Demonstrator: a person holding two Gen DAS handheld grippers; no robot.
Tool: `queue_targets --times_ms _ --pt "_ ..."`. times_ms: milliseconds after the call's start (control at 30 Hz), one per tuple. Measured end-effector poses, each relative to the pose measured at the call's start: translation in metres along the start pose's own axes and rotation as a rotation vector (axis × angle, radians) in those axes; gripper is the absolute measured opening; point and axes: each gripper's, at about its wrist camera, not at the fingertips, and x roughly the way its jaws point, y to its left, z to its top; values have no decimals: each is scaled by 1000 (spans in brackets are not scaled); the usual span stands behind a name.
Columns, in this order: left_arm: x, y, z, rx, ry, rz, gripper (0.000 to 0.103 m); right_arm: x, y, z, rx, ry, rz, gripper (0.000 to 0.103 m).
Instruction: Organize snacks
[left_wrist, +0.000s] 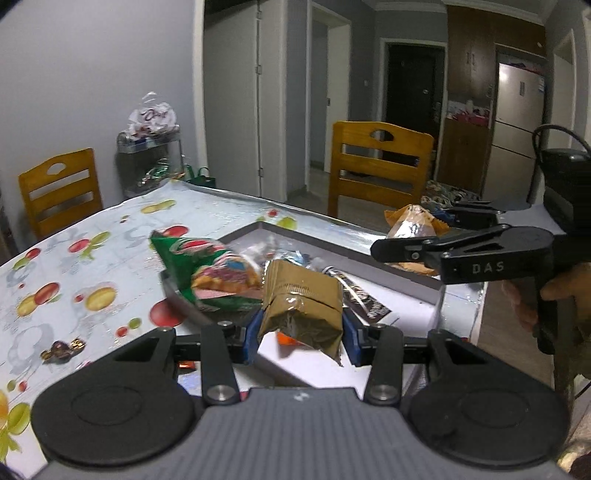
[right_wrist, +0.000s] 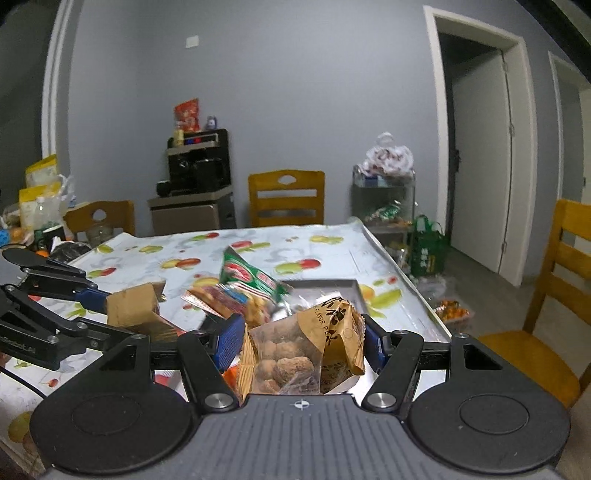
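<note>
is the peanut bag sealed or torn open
Cannot tell. The peanut bag is clamped in the right gripper, crumpled, with nuts showing through its clear window; no tear or opening is visible, but its top edge is folded over.

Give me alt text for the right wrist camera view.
The right gripper is shut on a clear-and-tan peanut bag above a fruit-print table. To its left, the left gripper holds a brown packet; a green snack bag lies beyond.
</note>
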Motion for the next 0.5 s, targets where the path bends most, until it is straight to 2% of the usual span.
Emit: queue_targets --times_ms 300,500 --pt "29 -25 7 32 37 -69 42 -1 -17 -10 34 18 -6 65" --pt "41 -28 10 28 52 -73 42 -4 -23 -11 47 14 -1 65"
